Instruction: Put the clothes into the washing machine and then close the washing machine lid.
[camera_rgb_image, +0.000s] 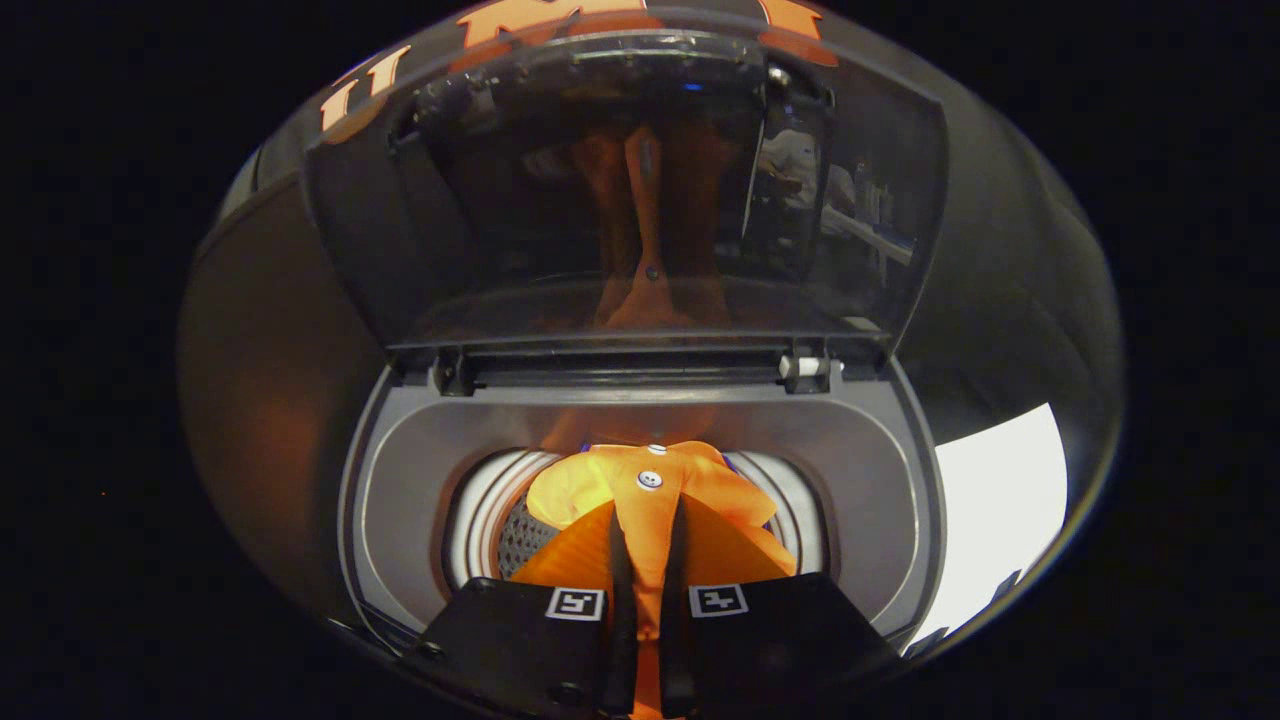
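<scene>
An orange garment (640, 500) with white buttons hangs pinched between my two black fingers (620, 580), and my gripper (648, 530) is shut on it. The cloth hangs over the round mouth of the washing machine drum (490, 520), whose perforated metal wall shows to the left of the garment. The grey top of the washing machine (400, 480) rings the opening. Its dark see-through lid (640, 200) stands raised beyond the opening, hinged at the back, and mirrors the orange cloth.
The lid's hinge bar (630, 365) runs across just behind the opening, with a white clip (805, 367) at its right end. A bright white surface (1000, 500) lies to the right of the machine. Dark booth wall surrounds the machine.
</scene>
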